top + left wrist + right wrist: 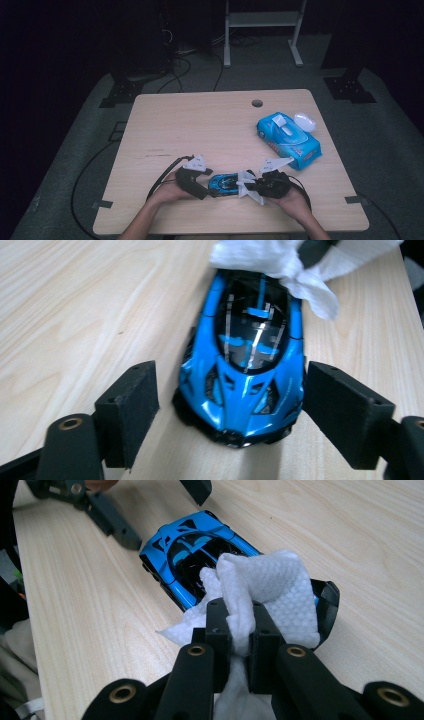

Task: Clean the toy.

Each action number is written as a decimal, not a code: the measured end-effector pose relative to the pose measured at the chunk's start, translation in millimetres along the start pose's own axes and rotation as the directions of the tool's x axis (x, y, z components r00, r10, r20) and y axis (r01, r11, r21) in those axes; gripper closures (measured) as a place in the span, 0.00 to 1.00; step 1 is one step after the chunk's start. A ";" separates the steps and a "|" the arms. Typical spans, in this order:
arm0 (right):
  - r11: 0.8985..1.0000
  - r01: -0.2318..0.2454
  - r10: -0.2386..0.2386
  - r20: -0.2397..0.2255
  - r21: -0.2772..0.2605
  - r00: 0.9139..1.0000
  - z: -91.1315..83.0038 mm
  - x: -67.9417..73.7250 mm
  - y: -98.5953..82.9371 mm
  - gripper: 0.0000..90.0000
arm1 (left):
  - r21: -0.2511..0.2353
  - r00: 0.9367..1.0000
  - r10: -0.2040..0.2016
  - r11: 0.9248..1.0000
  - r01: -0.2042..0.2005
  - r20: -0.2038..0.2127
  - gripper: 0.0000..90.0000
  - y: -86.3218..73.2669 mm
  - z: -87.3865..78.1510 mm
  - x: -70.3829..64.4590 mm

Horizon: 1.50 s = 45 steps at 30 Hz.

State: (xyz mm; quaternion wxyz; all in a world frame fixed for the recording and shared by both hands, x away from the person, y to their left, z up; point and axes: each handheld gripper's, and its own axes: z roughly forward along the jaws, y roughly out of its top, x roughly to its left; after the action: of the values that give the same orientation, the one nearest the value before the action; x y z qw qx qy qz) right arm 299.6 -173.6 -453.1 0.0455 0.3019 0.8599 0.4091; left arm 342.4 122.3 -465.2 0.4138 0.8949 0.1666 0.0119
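A blue toy car (223, 184) lies near the table's front edge, between my two grippers. My left gripper (205, 183) is open, and its black pads (127, 407) straddle the car's nose (245, 390); the right pad looks close against the car's side, the left one stands off it. My right gripper (240, 617) is shut on a bunched white wipe (270, 587), which rests on the car's (187, 555) rear end. From the left gripper view the wipe (280, 262) covers the far end of the car.
A blue pack of wipes (288, 139) with its white lid (305, 121) flipped open lies at the right of the wooden table (200, 125). A round cable hole (257, 103) sits near the far edge. Cables trail from both grippers.
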 end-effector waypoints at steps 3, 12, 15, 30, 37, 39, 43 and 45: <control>1.000 0.015 -0.015 0.006 0.000 1.000 -0.2 1.4 -0.6 0.91 | -0.008 0.998 -0.063 0.998 0.064 0.012 0.28 -0.7 1.7 3.9; 0.999 0.046 -0.045 0.020 -0.017 0.999 -0.4 3.9 -4.3 0.91 | -0.016 0.988 -0.155 0.988 0.155 0.019 0.28 -1.0 8.1 7.4; 0.998 0.053 -0.053 0.024 -0.029 0.998 -1.0 4.9 -6.8 0.91 | -0.015 0.987 -0.163 0.987 0.163 0.009 0.28 -2.0 8.7 7.7; 0.995 0.084 -0.082 0.040 -0.055 0.996 -5.6 13.6 -16.6 0.92 | -0.001 0.988 -0.152 0.988 0.152 0.022 0.28 -1.9 9.4 4.2; 0.994 0.088 -0.086 0.037 -0.063 0.996 -7.9 16.2 -20.5 0.92 | -0.003 0.987 -0.154 0.988 0.154 0.034 0.28 -2.2 10.1 1.3; 0.993 0.094 -0.092 0.037 -0.064 0.995 -8.6 17.2 -21.7 0.92 | 0.001 0.987 -0.153 0.988 0.153 0.039 0.28 -2.2 10.2 0.4; 0.993 0.093 -0.090 0.035 -0.068 0.995 -9.8 18.4 -23.7 0.92 | 0.006 0.987 -0.151 0.989 0.151 0.046 0.28 -2.1 10.7 -0.4; 0.993 0.098 -0.095 0.037 -0.073 0.995 -10.2 19.1 -25.0 0.92 | 0.008 0.988 -0.149 0.989 0.149 0.051 0.28 -1.9 10.8 -1.2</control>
State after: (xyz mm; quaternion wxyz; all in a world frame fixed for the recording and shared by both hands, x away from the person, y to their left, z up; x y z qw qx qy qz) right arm 268.7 -181.9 -461.4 0.0910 0.2649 0.8567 0.4332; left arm 342.4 115.1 -473.5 0.4157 0.8809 0.2224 -0.0422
